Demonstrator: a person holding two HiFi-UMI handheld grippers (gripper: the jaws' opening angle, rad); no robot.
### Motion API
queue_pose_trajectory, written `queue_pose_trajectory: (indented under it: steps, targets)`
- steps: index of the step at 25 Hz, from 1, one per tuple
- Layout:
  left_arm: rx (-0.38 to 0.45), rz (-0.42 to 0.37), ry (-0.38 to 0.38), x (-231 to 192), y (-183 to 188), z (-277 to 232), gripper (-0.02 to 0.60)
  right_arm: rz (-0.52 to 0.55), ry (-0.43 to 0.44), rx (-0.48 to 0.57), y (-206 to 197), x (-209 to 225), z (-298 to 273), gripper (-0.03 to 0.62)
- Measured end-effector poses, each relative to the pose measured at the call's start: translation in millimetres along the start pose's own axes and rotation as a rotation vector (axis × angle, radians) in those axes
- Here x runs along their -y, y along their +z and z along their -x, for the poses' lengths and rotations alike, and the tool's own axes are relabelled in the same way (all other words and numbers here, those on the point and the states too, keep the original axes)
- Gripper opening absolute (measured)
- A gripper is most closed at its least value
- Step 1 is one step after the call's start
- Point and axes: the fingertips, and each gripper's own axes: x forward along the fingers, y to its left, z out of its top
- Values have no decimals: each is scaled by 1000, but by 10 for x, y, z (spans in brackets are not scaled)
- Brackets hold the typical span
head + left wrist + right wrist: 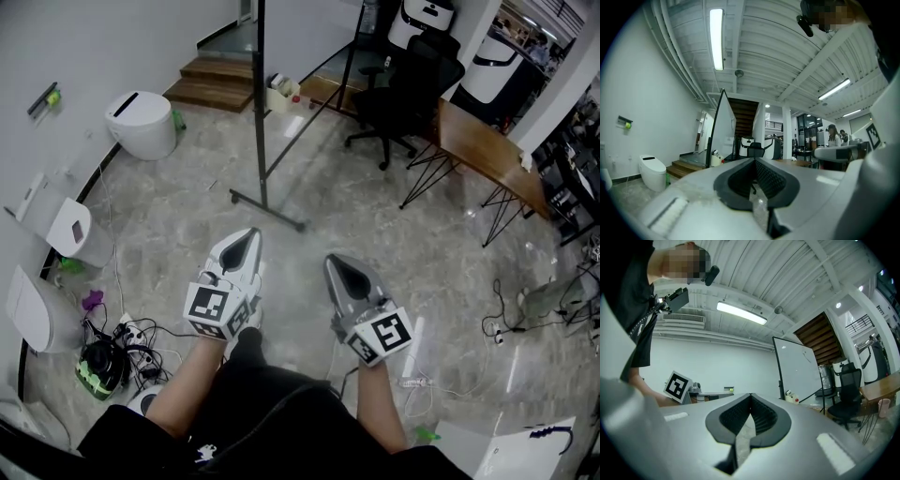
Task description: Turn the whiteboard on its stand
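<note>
Whiteboard (799,369) face in right gripper view, edge-on in head view

Left gripper (246,234), right gripper (336,261), side by side, jaws together (both empty)

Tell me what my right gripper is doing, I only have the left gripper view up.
Observer: The right gripper is empty, its jaws closed together, as its own view shows.
Operator: Am I close enough to start?
Observer: Probably not. In the head view the left gripper and the right one are both short of the stand; bare floor lies between their tips and the stand's foot bar.
Operator: My view shows it only edge-on. Anything written?
Observer: The right gripper view shows the whiteboard face: white and largely blank.
</note>
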Motion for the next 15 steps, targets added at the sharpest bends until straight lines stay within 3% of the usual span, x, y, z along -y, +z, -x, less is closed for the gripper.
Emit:
queue_pose_trajectory:
  steps: [15]
  targets:
    - [0,26,-46,-1246,178,-967,4,21,-34,-9,33,469,-1449,5]
